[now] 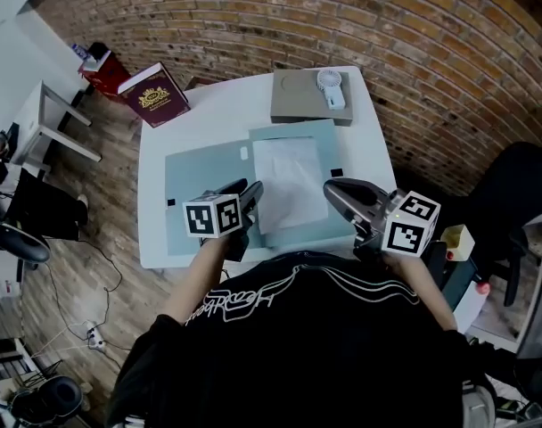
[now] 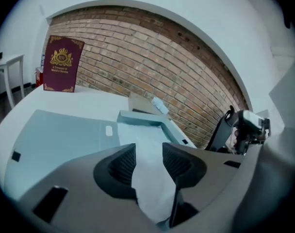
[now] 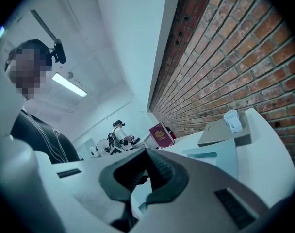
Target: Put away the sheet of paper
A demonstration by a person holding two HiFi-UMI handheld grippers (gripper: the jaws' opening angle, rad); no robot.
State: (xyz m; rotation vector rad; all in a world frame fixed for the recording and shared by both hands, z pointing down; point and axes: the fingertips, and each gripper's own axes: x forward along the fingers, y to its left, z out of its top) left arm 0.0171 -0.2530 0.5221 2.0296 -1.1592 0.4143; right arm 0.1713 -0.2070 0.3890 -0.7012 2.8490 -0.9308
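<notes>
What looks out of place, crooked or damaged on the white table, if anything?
Only the sheet of paper stands out. It lies on the right half of the open blue folder, and its surface looks wrinkled rather than flat. It also seems slightly crooked against the folder's edges. Nothing appears spilled or broken.

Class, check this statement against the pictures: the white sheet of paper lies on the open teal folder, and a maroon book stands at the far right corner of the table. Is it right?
Not quite. The sheet of paper does lie on the open teal folder, but the maroon book stands at the far left corner of the table, not the far right. The head view shows it.
</notes>
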